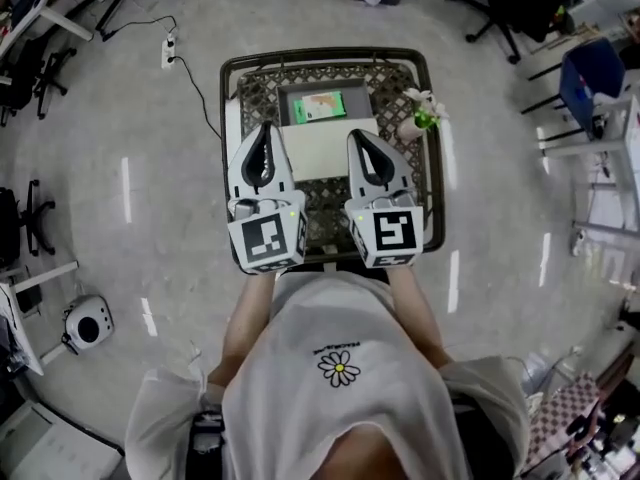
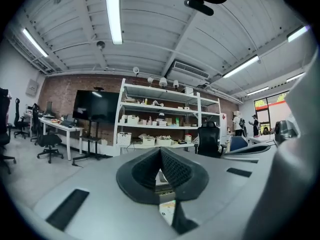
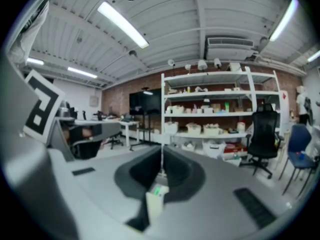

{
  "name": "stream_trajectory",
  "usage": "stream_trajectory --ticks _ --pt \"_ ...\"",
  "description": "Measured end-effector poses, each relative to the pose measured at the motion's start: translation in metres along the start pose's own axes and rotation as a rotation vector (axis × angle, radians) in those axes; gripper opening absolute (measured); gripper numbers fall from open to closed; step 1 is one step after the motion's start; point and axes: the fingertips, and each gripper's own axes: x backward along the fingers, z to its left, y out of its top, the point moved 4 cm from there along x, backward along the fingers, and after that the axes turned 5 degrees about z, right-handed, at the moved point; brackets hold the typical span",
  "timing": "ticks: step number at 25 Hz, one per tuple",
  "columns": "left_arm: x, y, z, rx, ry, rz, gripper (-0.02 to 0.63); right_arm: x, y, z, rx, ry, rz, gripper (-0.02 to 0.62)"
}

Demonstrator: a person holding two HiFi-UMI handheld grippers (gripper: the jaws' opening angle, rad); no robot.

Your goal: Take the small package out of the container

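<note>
In the head view a small green package lies in a dark grey container at the far middle of a black lattice-topped table. A white box sits just in front of the container. My left gripper and right gripper hover side by side over the near half of the table, either side of the white box. Both are shut and hold nothing. The left gripper view shows its jaws meeting, and so does the right gripper view. Both of these views face across the room.
A small vase with a green and white plant stands at the table's right side. On the floor lie a power strip and its cable. A blue chair is at the right, white shelving with bins across the room.
</note>
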Motion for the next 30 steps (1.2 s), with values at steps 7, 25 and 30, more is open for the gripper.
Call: stream_trajectory --ticks 7,25,30 --pt "-0.018 -0.005 0.006 0.012 0.021 0.019 0.02 -0.013 -0.006 -0.007 -0.038 0.046 0.021 0.031" --pt "-0.093 -0.044 0.032 -0.016 0.061 0.098 0.02 -0.132 -0.051 -0.014 0.292 0.437 0.384 0.175" --pt "-0.114 -0.078 0.035 -0.05 0.057 0.156 0.02 -0.173 -0.095 0.003 0.582 0.637 0.567 0.272"
